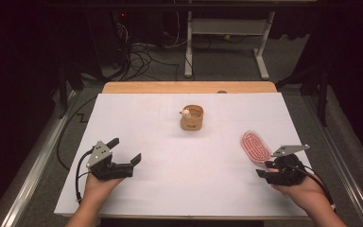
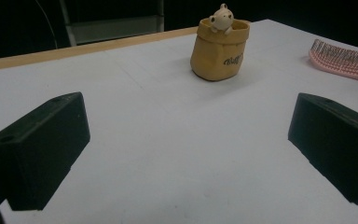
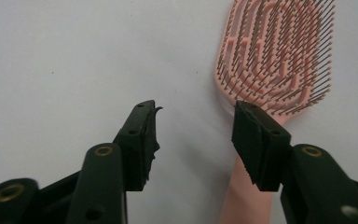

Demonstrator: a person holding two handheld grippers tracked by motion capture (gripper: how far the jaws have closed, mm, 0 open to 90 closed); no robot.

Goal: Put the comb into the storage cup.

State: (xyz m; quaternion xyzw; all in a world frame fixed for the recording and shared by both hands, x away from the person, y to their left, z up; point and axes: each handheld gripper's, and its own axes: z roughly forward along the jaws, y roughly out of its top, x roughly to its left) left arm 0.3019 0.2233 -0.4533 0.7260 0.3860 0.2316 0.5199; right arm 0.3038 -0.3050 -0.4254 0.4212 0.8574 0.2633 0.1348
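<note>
High view: white-covered table (image 1: pixel 170 189) with a wooden far edge; near its centre stands a tan bag-shaped pot (image 1: pixel 192 118) with a small pale animal figure (image 1: pixel 185 113) peeking over its rim. Pink hairbrush (image 1: pixel 255 146) lies bristles-up at the right, well apart from the pot. Left gripper (image 1: pixel 125 150), hand-held at lower left, jaws wide apart and holding nothing. Right gripper (image 1: pixel 265 169), at lower right, sits over the brush's handle end. Left gripper view: both black jaws spread wide over bare table; pot (image 2: pixel 219 50) upright ahead, brush (image 2: pixel 345 59) at far right. Right gripper view: jaws apart, unclamped; the right jaw overlaps the brush (image 3: pixel 279 56) where head meets handle.
</note>
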